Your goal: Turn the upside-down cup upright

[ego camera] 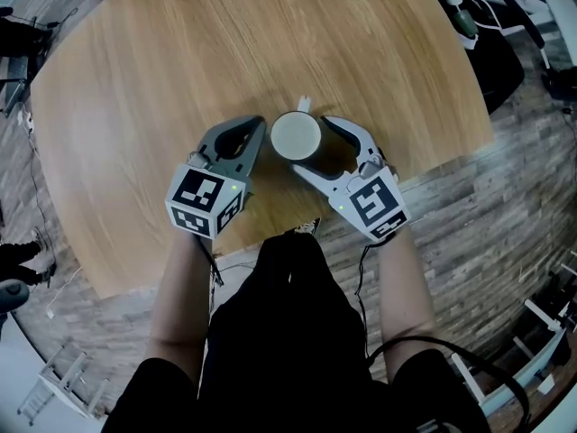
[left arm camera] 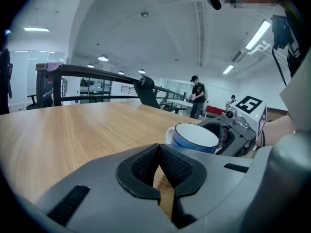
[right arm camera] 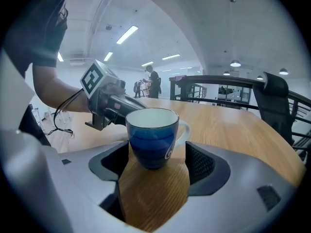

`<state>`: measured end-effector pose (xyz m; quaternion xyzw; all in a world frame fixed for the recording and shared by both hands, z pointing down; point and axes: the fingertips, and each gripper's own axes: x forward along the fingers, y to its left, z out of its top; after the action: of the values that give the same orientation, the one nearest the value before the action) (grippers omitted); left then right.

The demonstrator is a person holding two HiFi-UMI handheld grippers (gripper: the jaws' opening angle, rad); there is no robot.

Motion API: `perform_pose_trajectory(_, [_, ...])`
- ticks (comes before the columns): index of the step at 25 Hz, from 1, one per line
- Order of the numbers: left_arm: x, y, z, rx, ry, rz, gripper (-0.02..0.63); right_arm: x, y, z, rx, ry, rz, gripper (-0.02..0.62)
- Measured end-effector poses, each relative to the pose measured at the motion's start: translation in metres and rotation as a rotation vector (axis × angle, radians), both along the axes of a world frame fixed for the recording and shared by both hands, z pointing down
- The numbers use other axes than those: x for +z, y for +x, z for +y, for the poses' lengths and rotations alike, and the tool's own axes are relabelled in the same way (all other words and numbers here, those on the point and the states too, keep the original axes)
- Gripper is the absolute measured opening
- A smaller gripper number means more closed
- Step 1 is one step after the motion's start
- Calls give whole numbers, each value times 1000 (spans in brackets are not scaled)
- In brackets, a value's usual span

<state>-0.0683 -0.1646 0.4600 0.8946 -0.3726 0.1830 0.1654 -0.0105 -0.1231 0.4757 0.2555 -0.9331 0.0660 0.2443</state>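
Note:
A blue cup (ego camera: 296, 135) with a white inside stands upright on the round wooden table (ego camera: 180, 70), its handle pointing away from me. My right gripper (ego camera: 313, 147) is open, with one jaw on each side of the cup. In the right gripper view the cup (right arm camera: 151, 137) sits between the pads (right arm camera: 200, 163) with a small gap on its handle side. My left gripper (ego camera: 261, 126) is shut and empty, its tip just left of the cup. From the left gripper view (left arm camera: 159, 150) the cup (left arm camera: 194, 138) shows to the right, just beyond the closed tips.
The table's near edge (ego camera: 270, 233) runs just below both grippers, with plank floor (ego camera: 487, 206) beyond it. White equipment with cables (ego camera: 478, 7) lies off the table's far right. Chairs and a railing (right arm camera: 228, 81) stand behind the table.

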Motion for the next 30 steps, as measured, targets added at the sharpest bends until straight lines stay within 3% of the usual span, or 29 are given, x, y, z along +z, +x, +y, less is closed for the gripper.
perform_pose_trajectory(6, [-12,-11,1,-50,51,14,8,-3,21,11,60,21,7,313])
perform_pose_trajectory(11, [-40,-26,15,-102,166,24,6,-27,45,27,125,61,-14,309])
perform_pose_trajectory(12, [-49,-26,20,-106,185,34,6,-40,50,27,157,98,-17,278])
perform_pose_trajectory(14, [-70,-24,29,-119,216,57,6,-75,59,25,249,190,-44,53])
perform_pose_trajectory(18, [-122,-10,53,-144,283,119,6,-155,56,32,381,354,-153,14])
perform_pose_trajectory(21, [-158,8,79,-121,309,147,6,-203,36,48,434,417,-191,14])
perform_pose_trajectory(26, [-207,14,106,-153,307,208,6,-242,4,65,488,372,-202,12])
perform_pose_trajectory(30, [-235,13,122,-205,289,237,6,-264,5,75,562,304,-261,12])
